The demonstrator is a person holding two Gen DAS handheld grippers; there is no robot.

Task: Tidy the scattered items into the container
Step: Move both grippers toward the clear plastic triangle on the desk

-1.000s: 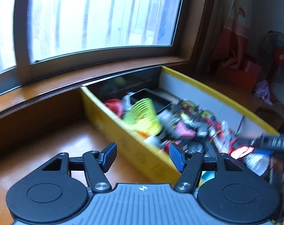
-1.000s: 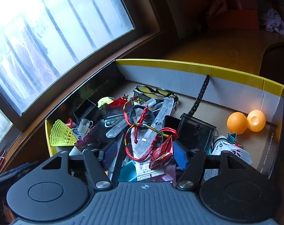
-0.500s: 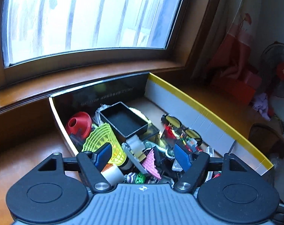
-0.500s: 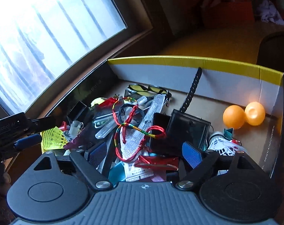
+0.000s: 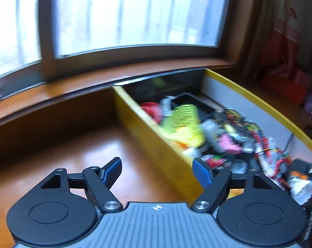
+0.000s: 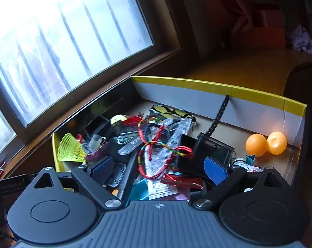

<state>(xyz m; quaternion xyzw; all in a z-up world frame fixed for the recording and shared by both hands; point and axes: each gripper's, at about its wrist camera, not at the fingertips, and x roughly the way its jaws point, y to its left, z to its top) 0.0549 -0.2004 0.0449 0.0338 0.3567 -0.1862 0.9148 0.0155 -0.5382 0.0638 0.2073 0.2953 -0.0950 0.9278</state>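
Note:
A yellow-rimmed cardboard box (image 6: 218, 87) stands on the wooden ledge, full of small items: a yellow shuttlecock (image 6: 70, 149), red and multicoloured cords (image 6: 156, 144), yellow glasses (image 6: 172, 111), a black case (image 6: 213, 150) and two orange balls (image 6: 265, 146). My right gripper (image 6: 159, 168) is open and empty, hovering just over the pile. In the blurred left wrist view the box's near wall (image 5: 156, 144) runs diagonally. My left gripper (image 5: 157, 172) is open and empty, straddling that wall above the bare wood.
A window (image 5: 125, 16) with a wooden sill (image 5: 94, 82) runs behind the box. Bare wooden ledge (image 5: 63, 155) lies left of the box. A red box (image 5: 286, 82) and curtains stand at the far right. A dark chair back (image 6: 304, 78) is beyond the box.
My left gripper has swung left and back from over the box contents to its near wall. My right gripper has opened wider and stays over the pile.

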